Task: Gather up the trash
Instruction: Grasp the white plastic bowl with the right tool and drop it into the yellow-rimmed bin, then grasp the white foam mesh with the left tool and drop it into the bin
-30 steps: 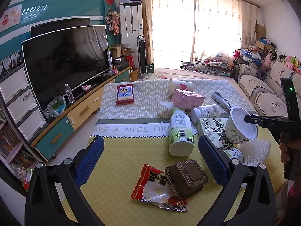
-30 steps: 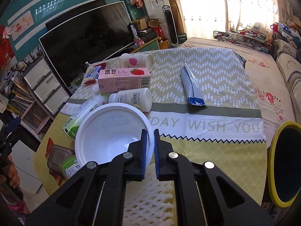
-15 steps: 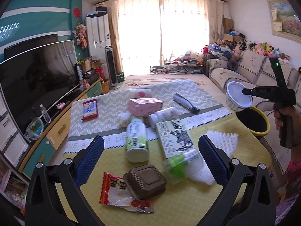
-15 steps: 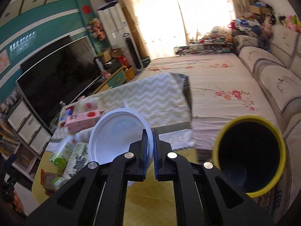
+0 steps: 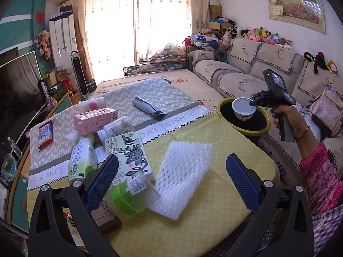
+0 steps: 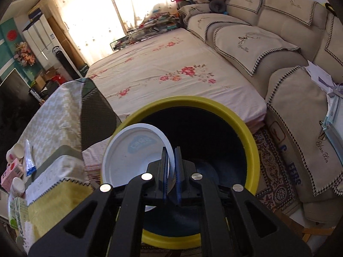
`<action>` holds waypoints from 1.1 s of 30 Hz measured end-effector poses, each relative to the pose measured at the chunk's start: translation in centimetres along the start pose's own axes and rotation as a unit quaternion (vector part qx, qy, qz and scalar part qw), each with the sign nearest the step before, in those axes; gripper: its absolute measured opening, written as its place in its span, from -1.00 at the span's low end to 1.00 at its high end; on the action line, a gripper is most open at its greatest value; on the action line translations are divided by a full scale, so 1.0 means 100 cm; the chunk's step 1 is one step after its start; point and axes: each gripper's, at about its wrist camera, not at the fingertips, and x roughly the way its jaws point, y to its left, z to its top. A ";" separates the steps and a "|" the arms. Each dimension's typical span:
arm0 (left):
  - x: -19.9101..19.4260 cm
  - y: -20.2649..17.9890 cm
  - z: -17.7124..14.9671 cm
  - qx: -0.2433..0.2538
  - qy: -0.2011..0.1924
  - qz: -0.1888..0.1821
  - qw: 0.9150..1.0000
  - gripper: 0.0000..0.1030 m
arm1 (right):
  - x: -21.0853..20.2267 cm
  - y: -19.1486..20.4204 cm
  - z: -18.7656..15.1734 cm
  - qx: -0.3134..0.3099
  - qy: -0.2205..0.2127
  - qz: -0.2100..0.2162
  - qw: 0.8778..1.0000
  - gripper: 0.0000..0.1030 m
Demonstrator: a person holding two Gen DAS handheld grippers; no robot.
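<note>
My right gripper (image 6: 170, 160) is shut on the rim of a white plastic cup (image 6: 133, 156) and holds it over the mouth of the yellow-rimmed black trash bin (image 6: 246, 132). In the left wrist view the cup (image 5: 244, 109) hangs above the bin (image 5: 223, 107) at the table's right end, held by the right gripper (image 5: 254, 103). My left gripper (image 5: 171, 180) is open and empty above a white foam net sleeve (image 5: 184, 175) on the yellow tablecloth. Near it lie a patterned carton (image 5: 128, 154) and a green-lidded container (image 5: 128, 194).
The table (image 5: 193, 224) also holds a green-label bottle (image 5: 81, 158), a pink carton (image 5: 94, 120), a white bottle (image 5: 115, 127), a blue-white pouch (image 5: 145, 106), a red snack pack (image 5: 45, 132). A sofa (image 5: 246, 75) stands right, a TV (image 5: 17, 81) left.
My right gripper has carried the cup from the table rightward to above the bin's mouth. My left gripper has turned right, so the foam sleeve now lies between its fingers.
</note>
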 end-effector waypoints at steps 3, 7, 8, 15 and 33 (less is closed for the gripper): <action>0.010 -0.011 0.002 0.014 0.012 -0.009 1.000 0.93 | 0.011 -0.006 0.001 0.006 0.001 -0.009 1.000 -0.73; 0.022 -0.020 0.002 0.028 0.024 -0.025 0.999 0.93 | 0.005 -0.006 -0.004 -0.002 -0.012 -0.013 1.000 -0.62; 0.026 -0.021 0.002 0.032 0.028 -0.028 0.999 0.93 | 0.001 -0.004 -0.003 -0.005 -0.016 -0.011 1.000 -0.61; 0.058 -0.034 -0.003 0.061 0.066 -0.033 0.995 0.93 | -0.037 0.013 -0.023 -0.039 -0.053 0.008 0.998 -0.32; 0.117 -0.023 -0.009 0.050 0.136 -0.014 0.989 -0.38 | -0.073 0.027 -0.040 -0.045 -0.067 0.057 0.995 -0.19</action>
